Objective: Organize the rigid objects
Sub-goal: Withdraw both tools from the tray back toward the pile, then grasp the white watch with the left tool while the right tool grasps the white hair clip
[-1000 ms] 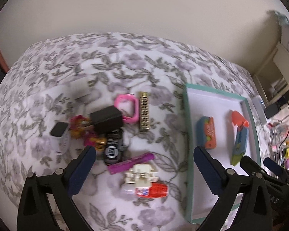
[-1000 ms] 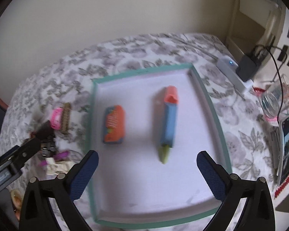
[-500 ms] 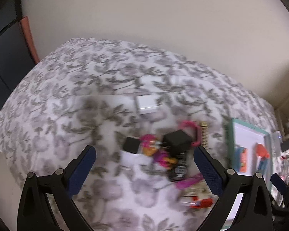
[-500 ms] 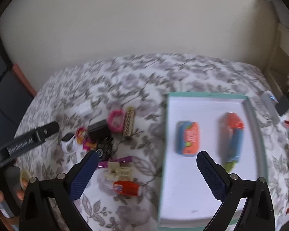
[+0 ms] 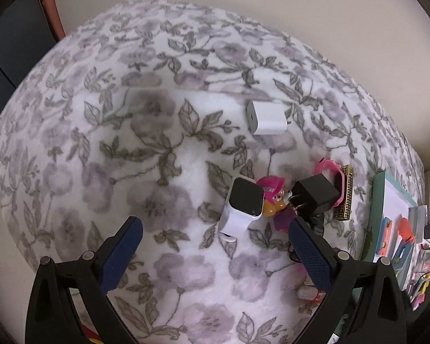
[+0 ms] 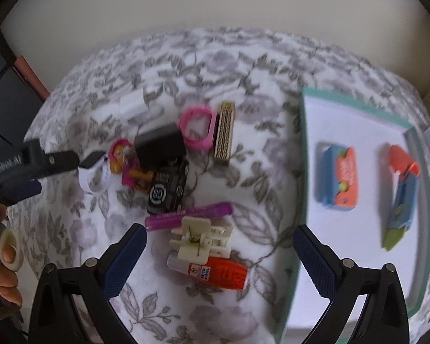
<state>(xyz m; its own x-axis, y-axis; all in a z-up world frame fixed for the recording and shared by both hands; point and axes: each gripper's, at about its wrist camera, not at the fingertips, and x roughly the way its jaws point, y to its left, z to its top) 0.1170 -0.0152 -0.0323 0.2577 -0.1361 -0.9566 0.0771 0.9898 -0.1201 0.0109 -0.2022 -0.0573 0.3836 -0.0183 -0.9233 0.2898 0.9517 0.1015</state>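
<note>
Swinging off the tray [image 6: 301, 154], both grippers now face the clutter: the clip [image 6: 200, 239] and glue [image 6: 215, 271] lie between the right gripper's [image 6: 219, 261] spread fingers, the watch [image 5: 242, 206] just ahead of the left gripper's [image 5: 213, 253], also apart and empty. Next pick looks imminent.

cloth [image 6: 243, 91] is white with grey-lilac flower and leaf print; tray [image 6: 302, 154] beside it has a teal rim and white floor. in the tray: blue-and-orange case [image 6: 339, 180], blue toy [image 6: 401, 195] with orange top and green tip. left of the tray: pink ring [image 6: 196, 129], black charger [image 6: 160, 146], purple pen [image 6: 189, 215], cream clip [image 6: 200, 239], red-orange bottle [image 6: 215, 271], white charger [image 5: 266, 117].
</note>
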